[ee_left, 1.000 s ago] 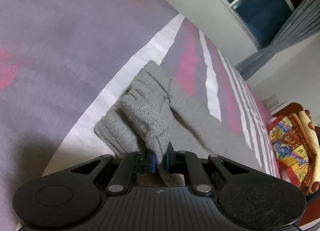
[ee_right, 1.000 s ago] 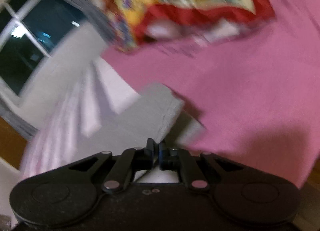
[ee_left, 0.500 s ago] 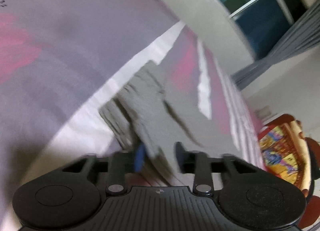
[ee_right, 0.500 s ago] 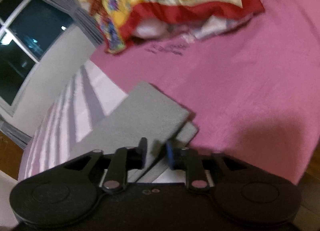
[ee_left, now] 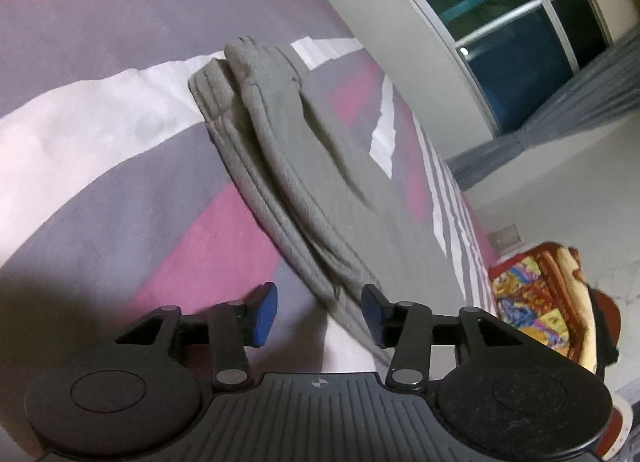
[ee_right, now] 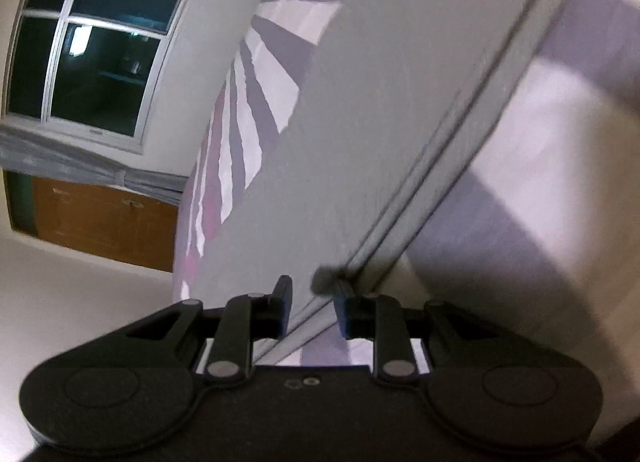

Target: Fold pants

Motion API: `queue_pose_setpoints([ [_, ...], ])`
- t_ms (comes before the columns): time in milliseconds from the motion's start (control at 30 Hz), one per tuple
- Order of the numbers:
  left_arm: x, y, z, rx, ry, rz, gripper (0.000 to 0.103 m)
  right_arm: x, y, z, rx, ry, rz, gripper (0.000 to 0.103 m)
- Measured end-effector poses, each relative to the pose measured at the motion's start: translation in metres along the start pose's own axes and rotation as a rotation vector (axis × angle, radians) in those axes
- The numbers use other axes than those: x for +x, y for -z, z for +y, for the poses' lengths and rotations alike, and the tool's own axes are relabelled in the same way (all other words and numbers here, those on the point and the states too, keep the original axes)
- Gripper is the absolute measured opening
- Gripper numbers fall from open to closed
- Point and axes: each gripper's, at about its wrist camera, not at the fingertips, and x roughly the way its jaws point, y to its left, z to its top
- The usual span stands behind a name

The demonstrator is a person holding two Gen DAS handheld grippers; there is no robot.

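— How far along are you?
— Your pants lie doubled on the bed, one fold in; more folding looks left. Left gripper jaws are opening, empty; right gripper jaws are closing slightly, astride the hem, not pinching.
— The views?
— Left shows the waistband; right shows only the hem edges.

The pants lie folded on the bed, stretching away from the left claw, whose jaws are opening with the near edge of the cloth between them but untouched. A patterned blanket sits at the bed's far right. In the right wrist view, the right claw straddles the pants' layered edge, jaws closing, and a window stands to the left beyond the bed.
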Motion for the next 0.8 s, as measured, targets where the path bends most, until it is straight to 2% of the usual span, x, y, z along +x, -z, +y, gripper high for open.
queue_pose_setpoints([
  [233,0.0,-0.002,0.002,0.002,-0.002,0.012,0.048,0.009,0.011,0.007,0.049,0.008,0.024,0.025],
  [300,0.002,-0.002,0.0,0.0,-0.002,0.014,0.048,0.015,0.012,0.01,0.023,0.043,0.011,0.009],
  [333,0.002,-0.003,0.0,-0.004,0.001,0.014,0.048,0.016,0.013,0.014,-0.006,0.06,0.007,0.005],
  [467,0.001,-0.002,-0.002,0.005,0.003,0.017,0.048,0.0,0.026,0.027,-0.08,0.027,-0.033,0.004],
  [533,0.002,-0.001,-0.003,0.013,0.0,0.02,0.048,-0.004,0.028,0.024,-0.103,0.045,-0.024,0.004],
  [733,0.004,-0.004,-0.01,0.028,-0.003,0.024,0.048,-0.001,0.03,0.007,-0.08,0.067,-0.01,0.003],
  [800,0.004,-0.005,-0.015,0.032,0.002,0.022,0.049,-0.007,0.028,0.006,-0.061,0.043,-0.009,0.009],
])
